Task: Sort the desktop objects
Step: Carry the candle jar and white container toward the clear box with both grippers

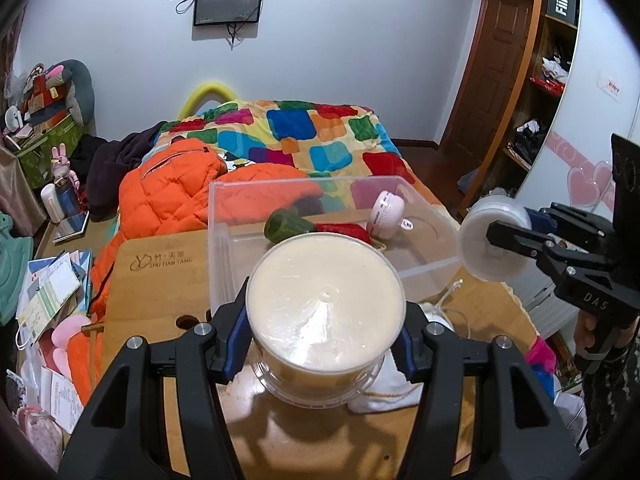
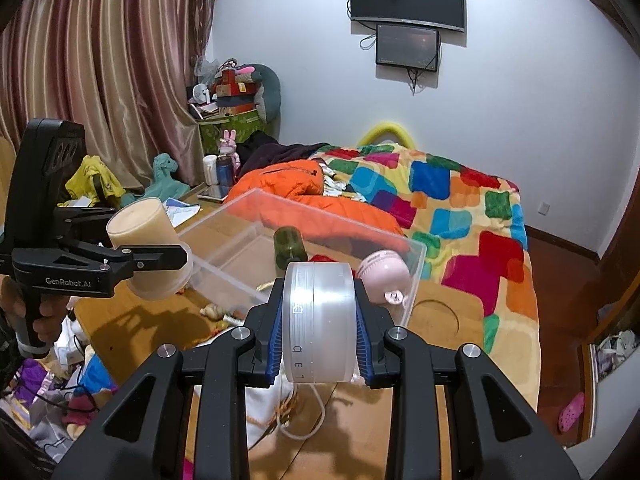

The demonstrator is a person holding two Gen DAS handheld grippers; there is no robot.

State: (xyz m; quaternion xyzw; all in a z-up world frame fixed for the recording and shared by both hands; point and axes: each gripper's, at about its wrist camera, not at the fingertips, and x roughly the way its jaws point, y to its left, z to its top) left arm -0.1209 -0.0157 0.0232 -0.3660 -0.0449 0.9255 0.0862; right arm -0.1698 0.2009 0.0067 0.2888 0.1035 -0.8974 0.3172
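While both jars hang above the tabletop (image 1: 160,280), left fingers (image 1: 325,340) clamp the cream jar (image 1: 324,304), right fingers (image 2: 318,336) pinch the frosted jar (image 2: 318,320); next, I'd guess, comes lowering each into the clear bin (image 1: 224,240).

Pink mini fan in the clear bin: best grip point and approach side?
Probably take the pink fan across its round head, with the claw coming from above through the clear bin's open top. The head leans against the bin's wall, so side access is blocked. Both claws are full now: cream jar left, white jar right.
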